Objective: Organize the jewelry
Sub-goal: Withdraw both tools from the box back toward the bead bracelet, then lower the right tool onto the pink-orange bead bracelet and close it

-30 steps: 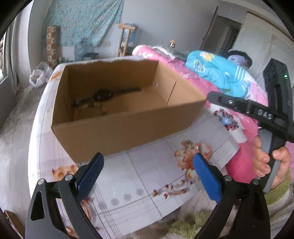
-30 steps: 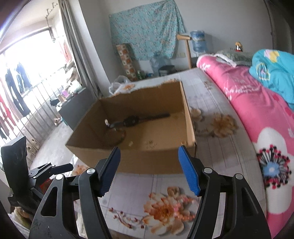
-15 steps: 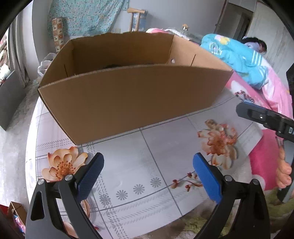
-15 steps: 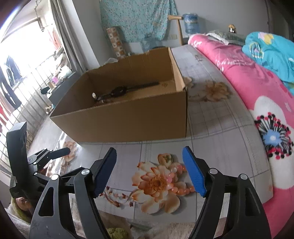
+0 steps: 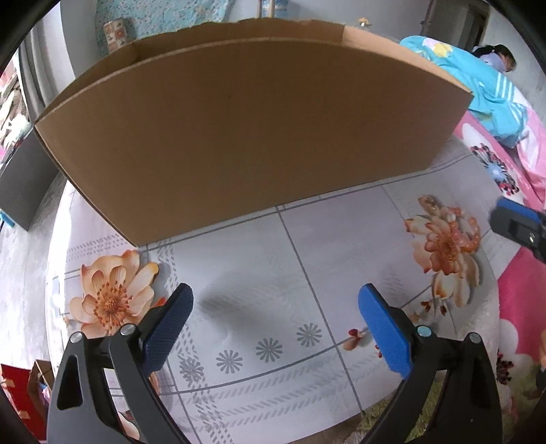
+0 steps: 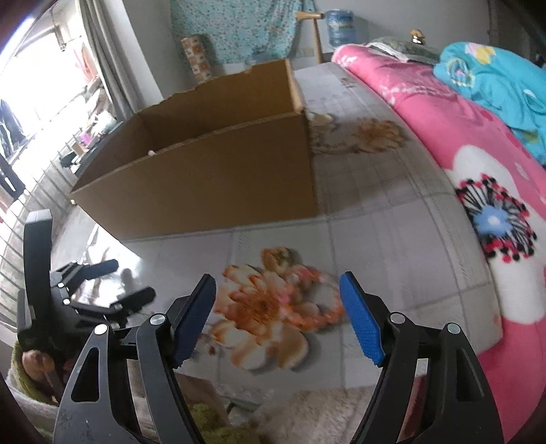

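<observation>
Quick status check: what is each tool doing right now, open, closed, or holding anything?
Left tool: open, holding nothing.
Right tool: open, holding nothing.

Bedroom — pink floral quilt (image 6: 443, 143)

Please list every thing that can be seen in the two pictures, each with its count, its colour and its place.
box: one, brown cardboard, open top, on the mat beyond both grippers
mat: one, grey with orange flowers, under the box
blanket: one, pink with flowers, right of the mat
quilt: one, turquoise, on the blanket, far right
cloth: one, teal, patterned, on the far wall
water bottle: one, blue, by the far wall
person: one, dark hair, beyond the quilt
left gripper: black, blue fingers, open, empty, above the mat
right gripper: black, blue fingers, open, empty, above an orange flower
</observation>
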`<state>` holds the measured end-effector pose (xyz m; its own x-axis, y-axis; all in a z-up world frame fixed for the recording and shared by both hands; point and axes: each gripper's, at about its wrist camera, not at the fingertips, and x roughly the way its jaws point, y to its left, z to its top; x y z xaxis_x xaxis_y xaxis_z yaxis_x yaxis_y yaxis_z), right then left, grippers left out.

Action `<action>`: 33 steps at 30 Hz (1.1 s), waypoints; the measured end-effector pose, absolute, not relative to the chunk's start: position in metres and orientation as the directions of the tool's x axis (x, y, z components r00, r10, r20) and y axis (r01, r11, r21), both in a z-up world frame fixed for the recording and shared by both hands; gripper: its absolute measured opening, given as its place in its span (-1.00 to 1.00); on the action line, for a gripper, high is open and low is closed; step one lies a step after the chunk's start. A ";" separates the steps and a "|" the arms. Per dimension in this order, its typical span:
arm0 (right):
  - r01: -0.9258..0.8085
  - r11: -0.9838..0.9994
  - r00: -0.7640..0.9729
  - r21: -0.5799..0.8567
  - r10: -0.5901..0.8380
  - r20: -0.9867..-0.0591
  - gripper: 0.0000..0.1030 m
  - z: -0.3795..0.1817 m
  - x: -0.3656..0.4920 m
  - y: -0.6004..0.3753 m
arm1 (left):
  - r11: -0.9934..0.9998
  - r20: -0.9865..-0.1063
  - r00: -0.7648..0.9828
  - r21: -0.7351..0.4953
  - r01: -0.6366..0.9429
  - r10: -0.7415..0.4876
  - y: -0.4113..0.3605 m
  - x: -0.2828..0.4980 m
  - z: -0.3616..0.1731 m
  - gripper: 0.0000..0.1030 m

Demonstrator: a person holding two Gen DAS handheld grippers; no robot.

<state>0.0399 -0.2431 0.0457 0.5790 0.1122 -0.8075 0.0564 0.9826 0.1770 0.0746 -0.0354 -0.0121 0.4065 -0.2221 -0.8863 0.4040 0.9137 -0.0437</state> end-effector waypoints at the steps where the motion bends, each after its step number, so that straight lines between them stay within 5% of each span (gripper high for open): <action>1: 0.066 0.982 0.574 0.178 0.109 -0.811 0.39 0.043 0.037 -0.247 | 0.917 -0.890 0.402 -0.041 0.397 -0.214 -0.036 0.076 -0.013 0.85; 11: 0.096 0.986 0.549 0.133 0.059 -0.834 0.36 0.034 0.041 -0.252 | 0.934 -0.903 0.405 0.009 0.356 -0.146 -0.051 0.081 -0.021 0.89; 22: -0.005 0.998 0.532 0.057 0.051 -0.845 -0.17 0.026 0.047 -0.221 | 0.949 -0.906 0.405 0.011 0.315 -0.123 -0.057 0.085 -0.023 0.89; 33: -0.027 0.999 0.476 0.025 0.035 -0.879 -0.49 0.013 0.054 -0.213 | 0.954 -0.907 0.405 0.010 0.301 -0.118 -0.056 0.086 -0.021 0.89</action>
<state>0.0540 -0.2132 0.0134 0.4759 0.0348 -0.8788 -0.0268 0.9993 0.0251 0.0865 -0.0560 -0.0213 0.4052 -0.1184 -0.9065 0.3010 0.9536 0.0100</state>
